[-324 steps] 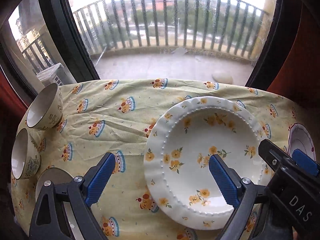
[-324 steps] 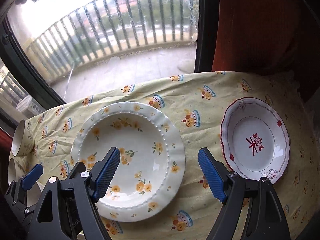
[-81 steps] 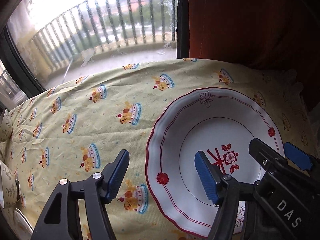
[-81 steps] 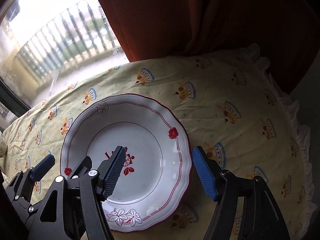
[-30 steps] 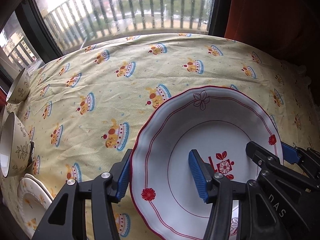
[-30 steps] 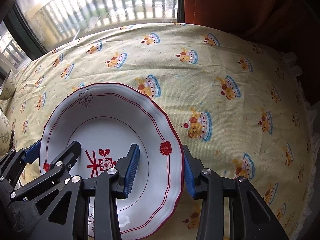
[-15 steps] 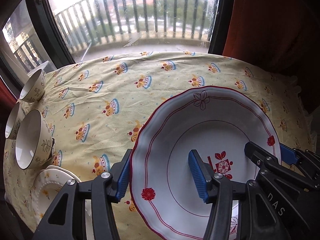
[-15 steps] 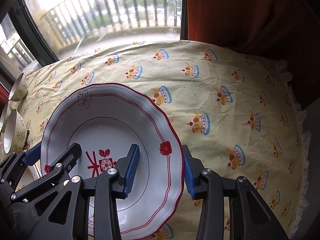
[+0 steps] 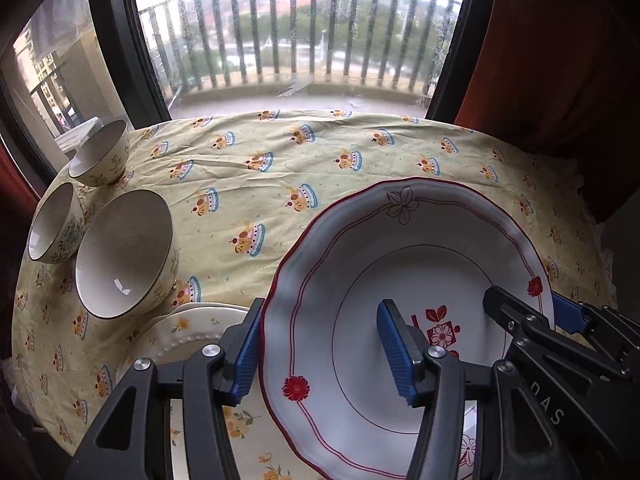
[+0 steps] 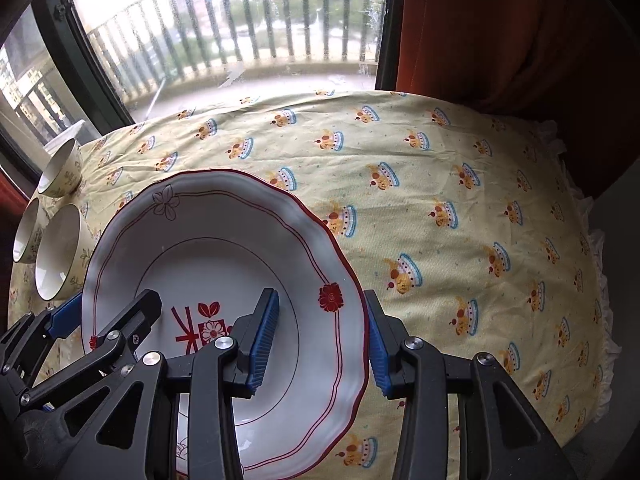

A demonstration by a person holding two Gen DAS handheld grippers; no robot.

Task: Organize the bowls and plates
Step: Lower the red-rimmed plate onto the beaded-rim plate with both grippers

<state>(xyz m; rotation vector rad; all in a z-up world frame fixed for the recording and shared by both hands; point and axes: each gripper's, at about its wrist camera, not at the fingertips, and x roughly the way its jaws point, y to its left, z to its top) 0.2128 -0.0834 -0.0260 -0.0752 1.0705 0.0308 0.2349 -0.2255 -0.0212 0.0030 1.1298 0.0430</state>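
Jaws: our left gripper [image 9: 320, 354] and right gripper [image 10: 320, 344] both clamp the red-rimmed plate [image 9: 400, 280].
Cut off: we see the floral plate [image 9: 188, 330] only partly, lower left.
Bowls: three [image 9: 120, 256], left edge.

Flat daylight enters through the window [image 9: 304, 40], which is blown out white at its top. The curtain [image 9: 560, 48] and frame corners sink into darkness. Both fisheye views bend edges strongly; focus is sharp, shadows soft.

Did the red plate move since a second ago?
Yes. The red plate, held by the left claw and the right claw, went leftward, toward the bowls and over the yellow-flowered plate.
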